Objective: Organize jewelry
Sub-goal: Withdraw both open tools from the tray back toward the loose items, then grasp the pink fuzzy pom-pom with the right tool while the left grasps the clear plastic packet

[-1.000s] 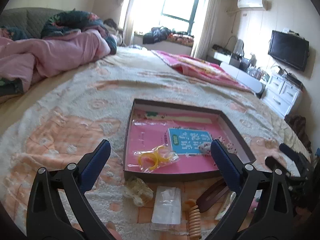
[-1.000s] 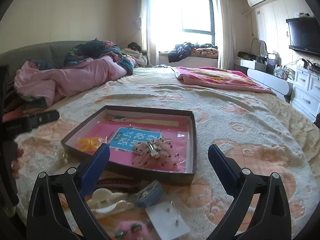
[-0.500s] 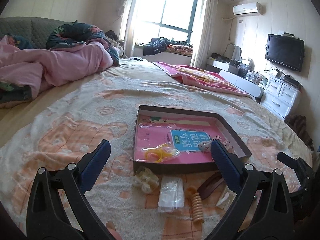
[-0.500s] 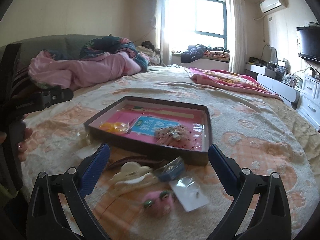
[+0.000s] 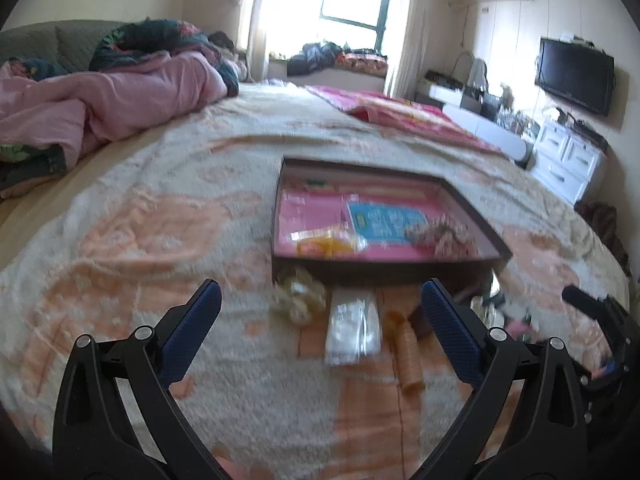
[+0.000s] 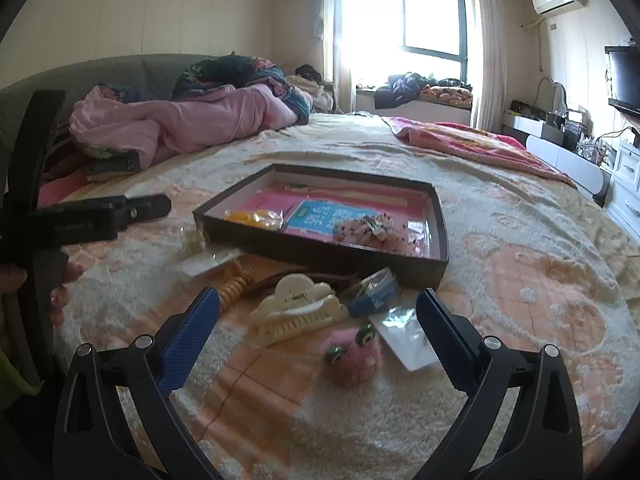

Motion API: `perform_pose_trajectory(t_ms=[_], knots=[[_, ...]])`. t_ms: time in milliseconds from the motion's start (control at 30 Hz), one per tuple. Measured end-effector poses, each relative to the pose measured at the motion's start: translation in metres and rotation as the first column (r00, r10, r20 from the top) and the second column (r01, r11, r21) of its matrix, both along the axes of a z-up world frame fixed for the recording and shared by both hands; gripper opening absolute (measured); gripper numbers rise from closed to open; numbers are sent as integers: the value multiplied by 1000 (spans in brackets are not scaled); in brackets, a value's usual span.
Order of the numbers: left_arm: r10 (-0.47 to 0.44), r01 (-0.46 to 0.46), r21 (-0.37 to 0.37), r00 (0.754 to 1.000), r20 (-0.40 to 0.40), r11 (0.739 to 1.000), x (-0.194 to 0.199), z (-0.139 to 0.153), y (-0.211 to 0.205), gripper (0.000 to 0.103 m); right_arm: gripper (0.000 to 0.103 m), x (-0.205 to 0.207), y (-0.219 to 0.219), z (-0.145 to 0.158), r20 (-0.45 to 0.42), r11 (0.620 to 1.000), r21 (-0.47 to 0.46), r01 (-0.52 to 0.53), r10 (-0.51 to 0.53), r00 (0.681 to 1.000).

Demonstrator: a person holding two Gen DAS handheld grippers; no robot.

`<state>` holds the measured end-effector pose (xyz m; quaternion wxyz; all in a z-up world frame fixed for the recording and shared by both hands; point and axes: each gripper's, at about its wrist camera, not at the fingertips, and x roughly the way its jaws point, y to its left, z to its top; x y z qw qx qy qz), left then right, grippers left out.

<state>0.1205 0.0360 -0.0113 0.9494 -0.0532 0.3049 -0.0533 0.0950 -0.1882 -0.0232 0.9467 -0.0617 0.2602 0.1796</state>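
Both tongs spread wide, holding nothing. Right tongs (image 6: 318,312) hover low over the loose pile on the bed (image 6: 540,280), just in front of the box (image 6: 424,264). Cream hair claw (image 6: 298,306) sits dead ahead between the tips, long axis running across the jaw gap, slightly tilted. Pink fuzzy clip (image 6: 352,354) just right of and nearer than it. Left tongs (image 5: 320,322) face the clear packet (image 5: 354,330) and orange spiral tie (image 5: 406,354), which points away along the fingers. Right looks nearer to the claw; my guess is that goes next, into the box. View from left is blurred.
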Motion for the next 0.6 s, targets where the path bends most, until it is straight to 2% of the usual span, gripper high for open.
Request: perform_pose_trajectory(t_ms=[267, 533, 600], knots=[[-37, 40, 33, 996, -78, 999, 0, -22, -11, 92, 95, -3, 2, -16, -49, 999, -40, 0, -2, 999], [-56, 60, 28, 989, -134, 998, 9, -39, -14, 91, 72, 12, -1, -33, -78, 997, -76, 18, -24, 997], [-71, 73, 13, 986, -148, 997, 13, -42, -15, 83, 65, 16, -2, -36, -85, 996, -86, 22, -29, 996]])
